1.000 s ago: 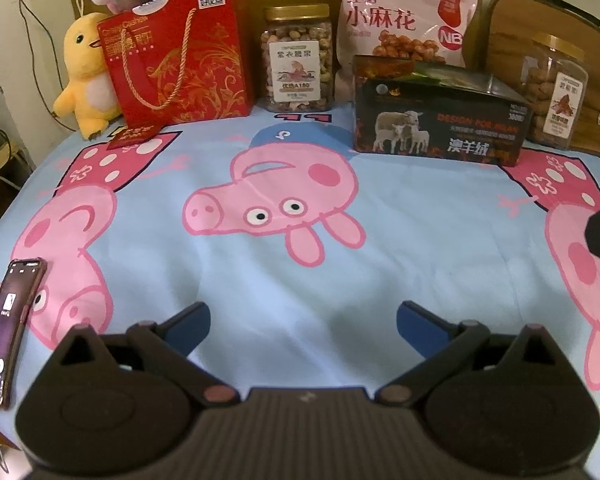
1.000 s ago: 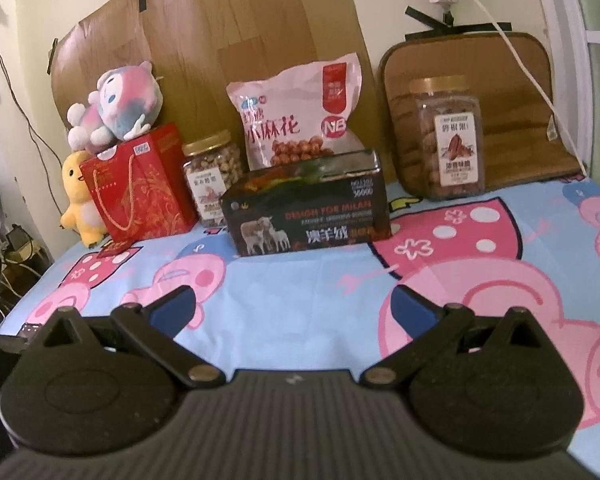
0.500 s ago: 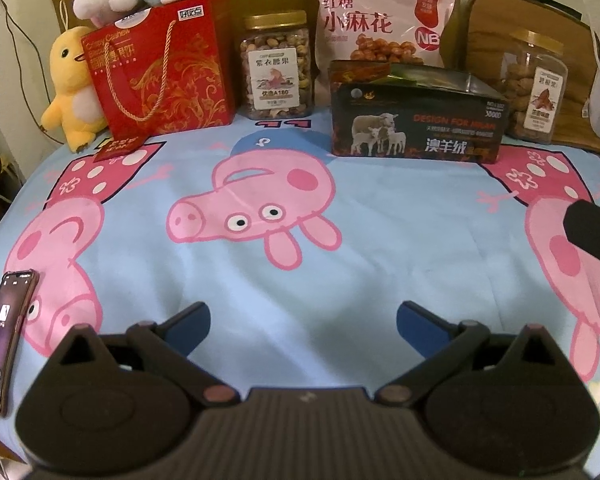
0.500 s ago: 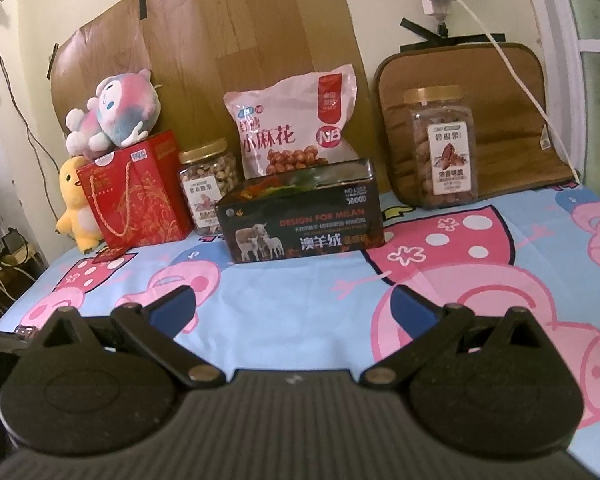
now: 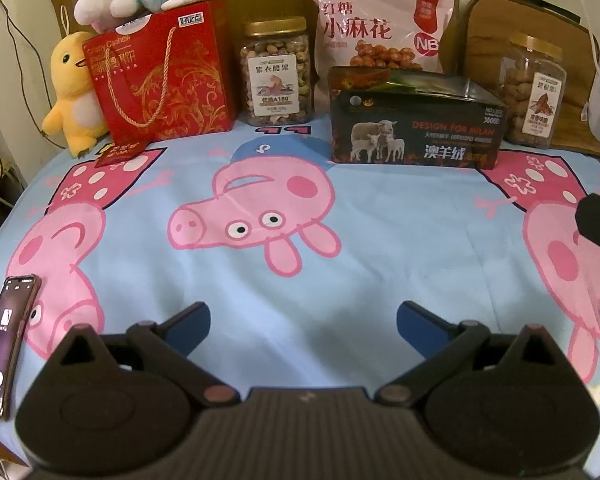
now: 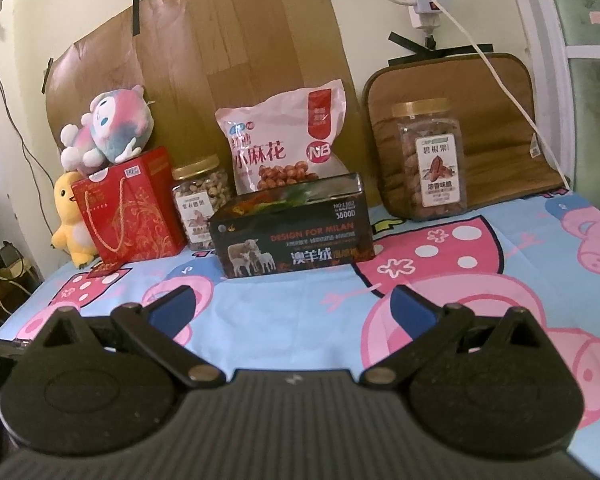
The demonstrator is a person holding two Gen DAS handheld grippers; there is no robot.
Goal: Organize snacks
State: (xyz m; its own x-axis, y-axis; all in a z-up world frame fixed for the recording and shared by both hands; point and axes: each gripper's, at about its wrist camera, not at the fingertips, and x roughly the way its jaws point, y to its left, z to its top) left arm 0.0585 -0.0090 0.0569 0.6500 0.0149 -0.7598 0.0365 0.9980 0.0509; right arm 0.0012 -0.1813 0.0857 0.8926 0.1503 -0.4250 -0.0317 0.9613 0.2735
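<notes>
A wide stretch of bare sheet (image 5: pixel 360 216) is left open between the left tool (image 5: pixel 303 322) and the far row. That row is closed off by a red bag (image 5: pixel 160 72), a nut jar (image 5: pixel 277 72), a pink pouch (image 5: pixel 380 28) and a second jar (image 5: pixel 534 88). A dark tin (image 5: pixel 414 128) stands forward of the pouch. A phone (image 5: pixel 4 344) lies at the near left edge. The right tool (image 6: pixel 292 306) faces similar open sheet.

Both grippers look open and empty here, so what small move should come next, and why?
Probably advance the right gripper toward the dark box. Its fingers are spread with nothing between them, and the box stands nearest, ahead of the jars and the bag along the back.
</notes>
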